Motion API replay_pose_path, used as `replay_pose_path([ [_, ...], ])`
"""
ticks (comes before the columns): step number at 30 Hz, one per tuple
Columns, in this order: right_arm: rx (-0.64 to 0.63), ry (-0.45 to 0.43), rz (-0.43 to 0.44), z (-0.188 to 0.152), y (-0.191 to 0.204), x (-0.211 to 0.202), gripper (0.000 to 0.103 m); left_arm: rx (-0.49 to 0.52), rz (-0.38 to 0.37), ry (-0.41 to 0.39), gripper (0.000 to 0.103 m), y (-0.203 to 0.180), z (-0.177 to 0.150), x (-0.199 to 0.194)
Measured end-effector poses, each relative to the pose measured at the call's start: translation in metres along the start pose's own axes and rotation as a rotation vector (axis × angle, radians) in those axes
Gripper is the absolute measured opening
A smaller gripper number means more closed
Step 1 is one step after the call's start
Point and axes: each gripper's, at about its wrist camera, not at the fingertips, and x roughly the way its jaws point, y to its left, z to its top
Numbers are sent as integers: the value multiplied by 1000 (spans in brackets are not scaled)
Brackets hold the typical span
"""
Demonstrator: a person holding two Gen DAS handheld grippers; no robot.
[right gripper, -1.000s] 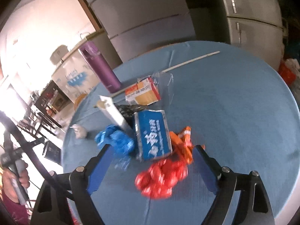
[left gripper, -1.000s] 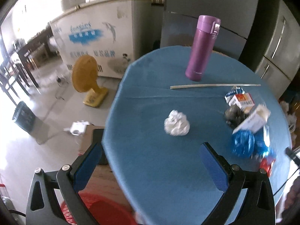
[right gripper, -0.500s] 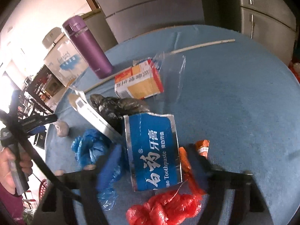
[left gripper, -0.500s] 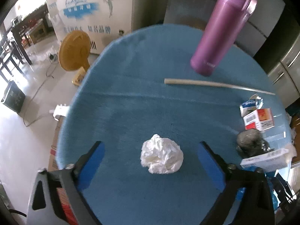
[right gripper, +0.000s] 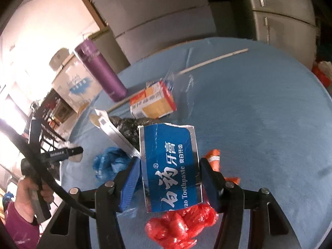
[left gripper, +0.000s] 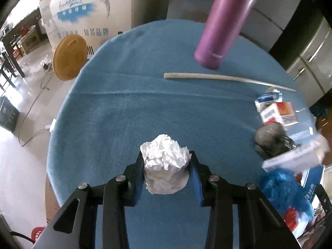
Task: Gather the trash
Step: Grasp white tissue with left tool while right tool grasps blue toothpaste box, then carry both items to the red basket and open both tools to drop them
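my left tool (left gripper: 167,167) is clenched on the crumpled white tissue (left gripper: 165,164), both pads pressed into its sides low on the blue surface (left gripper: 145,108), so the soft wad should come up whole. my right tool (right gripper: 168,174) grips the flattened blue toothpaste box (right gripper: 170,170) across its narrow width, the easiest span for the pads. the box sits at the edge of the litter pile, with the red plastic bag (right gripper: 182,222) just below it and the blue wrapper (right gripper: 110,164) beside. the purple flask (left gripper: 226,22) stands well apart; i judge it no trash.
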Motion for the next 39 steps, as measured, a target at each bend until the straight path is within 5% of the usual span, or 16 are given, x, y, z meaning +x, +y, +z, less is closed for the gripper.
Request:
replay_pose_path([
  [7,13,-146,50,-11,6,-64,61,48,-23,-108,41,-5,-36,-78],
  [13,-59,-175,180,-29,49,-101,61,128,25,-200,41,18,-89,-152],
  [18,-134,-57,328,-57,110,-87,61,94,98,-162,41,75,-150,-181],
  [26,-238,214,488,-117,220,-15,61,-54,135,25,41,155,-225,-149],
  [32,-258,371,531,-144,272,41,63,-128,108,89,42,176,-251,-123],
  [39,-231,499,543,-173,292,84,66,-161,129,107,61,188,-263,-119],
])
